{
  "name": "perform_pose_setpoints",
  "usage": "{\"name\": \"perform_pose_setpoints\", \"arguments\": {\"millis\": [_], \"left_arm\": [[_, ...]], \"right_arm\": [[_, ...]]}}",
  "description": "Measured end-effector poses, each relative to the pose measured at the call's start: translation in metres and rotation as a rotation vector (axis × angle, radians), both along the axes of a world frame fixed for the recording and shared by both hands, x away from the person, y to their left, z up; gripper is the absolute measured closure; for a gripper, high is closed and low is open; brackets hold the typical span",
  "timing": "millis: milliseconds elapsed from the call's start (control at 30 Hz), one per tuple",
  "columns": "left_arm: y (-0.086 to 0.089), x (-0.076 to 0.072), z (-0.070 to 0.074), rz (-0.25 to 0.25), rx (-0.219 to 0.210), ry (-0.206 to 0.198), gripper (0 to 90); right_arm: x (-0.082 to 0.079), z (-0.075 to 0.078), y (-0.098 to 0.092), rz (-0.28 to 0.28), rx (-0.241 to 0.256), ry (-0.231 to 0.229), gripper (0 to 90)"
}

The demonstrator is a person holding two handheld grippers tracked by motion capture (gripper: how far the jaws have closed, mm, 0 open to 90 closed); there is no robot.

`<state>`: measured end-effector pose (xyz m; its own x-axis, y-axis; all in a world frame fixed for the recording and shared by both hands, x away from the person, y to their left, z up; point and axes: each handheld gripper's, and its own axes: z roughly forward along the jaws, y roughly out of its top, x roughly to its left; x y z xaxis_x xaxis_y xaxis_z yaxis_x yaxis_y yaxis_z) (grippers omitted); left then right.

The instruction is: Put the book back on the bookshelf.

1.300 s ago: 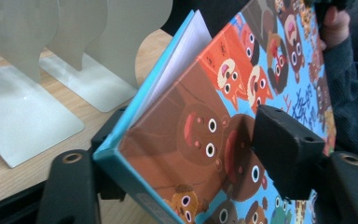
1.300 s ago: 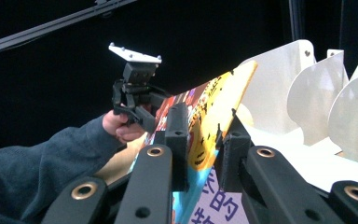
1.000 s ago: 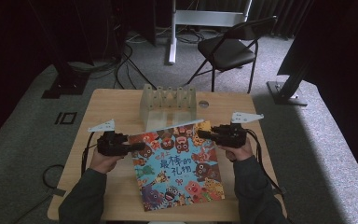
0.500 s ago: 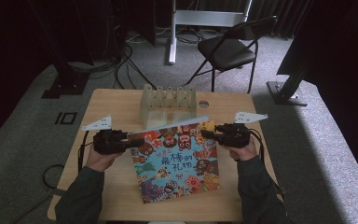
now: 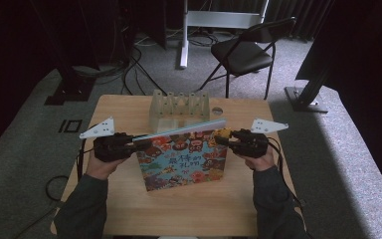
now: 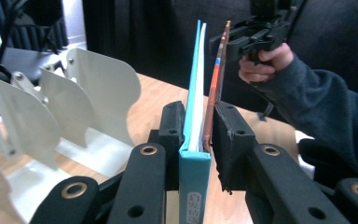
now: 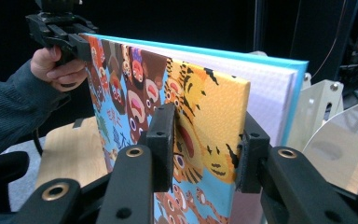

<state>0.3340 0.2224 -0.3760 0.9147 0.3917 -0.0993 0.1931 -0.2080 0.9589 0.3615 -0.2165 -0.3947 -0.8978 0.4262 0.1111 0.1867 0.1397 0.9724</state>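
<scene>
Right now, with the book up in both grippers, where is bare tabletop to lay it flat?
Bare wood runs along the near edge of the table, between the forearms. The far side is crowded: the white divider rack stands just behind the book, which the left gripper and right gripper clamp.
</scene>
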Motion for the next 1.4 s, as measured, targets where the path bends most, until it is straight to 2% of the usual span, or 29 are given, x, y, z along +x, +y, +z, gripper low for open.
{"name": "perform_pose_setpoints", "arguments": {"millis": [67,133,200,333,533,600,767,1233,1400], "left_arm": [[0.001,0.000,-0.001,-0.001,-0.001,-0.002,73.8],[0.002,-0.002,-0.003,-0.017,-0.019,-0.007,74.1],[0.001,-0.005,-0.003,-0.038,-0.019,-0.014,74.3],[-0.002,-0.010,-0.001,-0.064,-0.006,-0.024,73.9],[-0.013,-0.014,-0.006,-0.065,0.038,-0.027,67.7],[-0.015,-0.015,-0.008,-0.070,0.033,-0.025,66.1],[-0.018,-0.017,-0.010,-0.060,0.025,-0.030,63.8],[-0.025,-0.017,-0.017,-0.026,0.002,-0.048,66.4],[-0.028,-0.018,-0.019,-0.013,-0.002,-0.052,64.4]], "right_arm": [[0.000,0.000,0.001,-0.002,0.000,-0.012,65.0],[-0.001,0.001,0.001,0.001,-0.005,-0.016,64.2],[-0.002,0.000,0.000,0.007,-0.020,-0.015,62.4],[-0.006,0.001,-0.003,0.002,-0.062,-0.021,60.6],[-0.008,-0.002,-0.007,0.013,-0.074,-0.002,58.0],[-0.008,-0.004,-0.009,0.014,-0.079,0.004,57.8],[-0.009,-0.008,-0.014,0.005,-0.086,0.017,57.2],[-0.010,-0.012,-0.025,-0.015,-0.094,0.036,57.2],[-0.010,-0.014,-0.028,-0.022,-0.096,0.043,57.2]]}}
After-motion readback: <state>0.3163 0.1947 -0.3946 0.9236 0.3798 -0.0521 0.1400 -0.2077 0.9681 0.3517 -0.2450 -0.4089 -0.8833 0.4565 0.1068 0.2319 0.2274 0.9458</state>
